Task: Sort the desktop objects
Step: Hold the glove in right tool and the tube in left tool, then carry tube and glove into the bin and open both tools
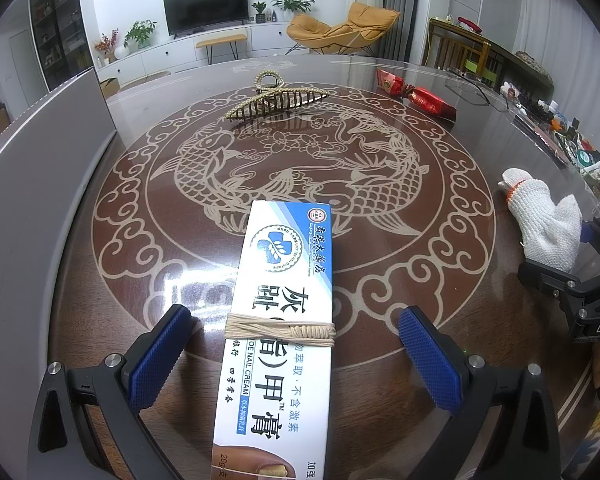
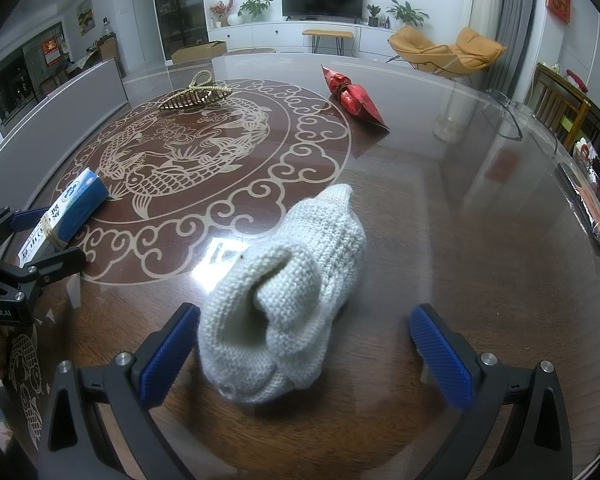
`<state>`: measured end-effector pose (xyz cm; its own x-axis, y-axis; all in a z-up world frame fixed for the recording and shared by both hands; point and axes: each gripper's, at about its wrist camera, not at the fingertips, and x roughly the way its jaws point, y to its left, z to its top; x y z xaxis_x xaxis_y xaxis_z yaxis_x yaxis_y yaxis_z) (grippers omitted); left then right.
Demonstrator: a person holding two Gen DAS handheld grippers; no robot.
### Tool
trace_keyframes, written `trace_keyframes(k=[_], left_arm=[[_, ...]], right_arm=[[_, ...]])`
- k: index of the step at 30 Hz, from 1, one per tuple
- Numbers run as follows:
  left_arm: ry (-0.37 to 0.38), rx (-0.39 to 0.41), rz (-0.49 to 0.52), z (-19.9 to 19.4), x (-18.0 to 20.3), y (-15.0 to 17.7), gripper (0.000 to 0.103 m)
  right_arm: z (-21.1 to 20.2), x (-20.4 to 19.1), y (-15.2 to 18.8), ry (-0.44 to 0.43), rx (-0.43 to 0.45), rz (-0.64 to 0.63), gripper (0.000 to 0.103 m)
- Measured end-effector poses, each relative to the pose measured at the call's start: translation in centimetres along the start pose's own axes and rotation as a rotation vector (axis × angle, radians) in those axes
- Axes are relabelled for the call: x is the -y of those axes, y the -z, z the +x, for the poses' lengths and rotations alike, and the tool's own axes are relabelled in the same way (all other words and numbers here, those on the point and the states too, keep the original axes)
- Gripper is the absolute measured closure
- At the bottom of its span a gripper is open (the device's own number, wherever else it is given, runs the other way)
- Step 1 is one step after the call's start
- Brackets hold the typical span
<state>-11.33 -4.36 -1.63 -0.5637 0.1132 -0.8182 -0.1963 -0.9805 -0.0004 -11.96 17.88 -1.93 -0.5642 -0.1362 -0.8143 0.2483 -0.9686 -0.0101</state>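
A blue-and-white cream box point(image 1: 284, 280) with a beige cord tied around it lies lengthwise between the fingers of my left gripper point(image 1: 296, 354). That gripper is open, with a gap on each side of the box. A white knitted glove point(image 2: 288, 304) lies crumpled on the table between the fingers of my right gripper point(image 2: 304, 356), which is open; the left pad point(image 2: 168, 356) is close to the glove and the right pad stands well apart. The right wrist view shows the box point(image 2: 76, 208) at the left, and the left wrist view shows the glove point(image 1: 544, 220) at the right.
A gold hair claw point(image 1: 276, 98) and a red foil packet point(image 1: 416, 94) lie toward the far side of the glass-topped round table point(image 2: 460, 220). Clear glasses point(image 2: 508, 116) rest at the right rim. A grey panel point(image 1: 40, 184) stands along the left. Clutter lines the far right edge.
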Motion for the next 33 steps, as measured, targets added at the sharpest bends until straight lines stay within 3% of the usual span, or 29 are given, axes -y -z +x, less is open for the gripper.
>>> trace_keyframes(k=[6, 12, 13, 16, 17, 18, 21, 24, 28, 33], left_arm=[[0.004, -0.002, 0.005, 0.0, 0.0, 0.0, 0.0], [0.063, -0.042, 0.102, -0.3, -0.3, 0.2, 0.0], [0.058, -0.032, 0.102, -0.4, -0.3, 0.2, 0.005], [0.059, 0.023, 0.107, -1.2, 0.0, 0.0, 0.059], [0.059, 0.02, 0.101, -1.2, 0.1, -0.2, 0.059], [0.056, 0.023, 0.095, -1.2, 0.2, -0.1, 0.059], [0.068, 0.046, 0.071, -1.9, 0.4, 0.8, 0.06], [0.084, 0.072, 0.029, -3.3, 0.2, 1.7, 0.06], [0.113, 0.148, -0.047, -6.7, -0.7, 2.8, 0.06], [0.145, 0.218, -0.11, -10.8, -1.7, 2.8, 0.06]], right_arm=[[0.0, 0.0, 0.0, 0.0, 0.0, 0.0, 0.0], [0.0, -0.1, 0.0, -0.006, 0.0, -0.011, 0.0], [-0.1, 0.0, -0.2, -0.025, -0.011, -0.038, 0.0], [0.1, 0.7, -1.0, -0.061, -0.074, -0.038, 0.0], [-0.3, 1.0, -1.3, -0.088, -0.073, -0.009, 0.0], [-1.1, 1.2, -1.6, -0.124, -0.041, 0.024, 0.005], [-2.2, 0.5, -1.7, -0.134, -0.004, -0.006, 0.057], [-3.4, -0.1, -1.3, -0.125, -0.01, -0.018, 0.062], [-7.0, -1.6, -0.3, -0.188, 0.019, -0.03, 0.062], [-8.7, -4.8, -0.2, -0.202, 0.025, -0.093, 0.062]])
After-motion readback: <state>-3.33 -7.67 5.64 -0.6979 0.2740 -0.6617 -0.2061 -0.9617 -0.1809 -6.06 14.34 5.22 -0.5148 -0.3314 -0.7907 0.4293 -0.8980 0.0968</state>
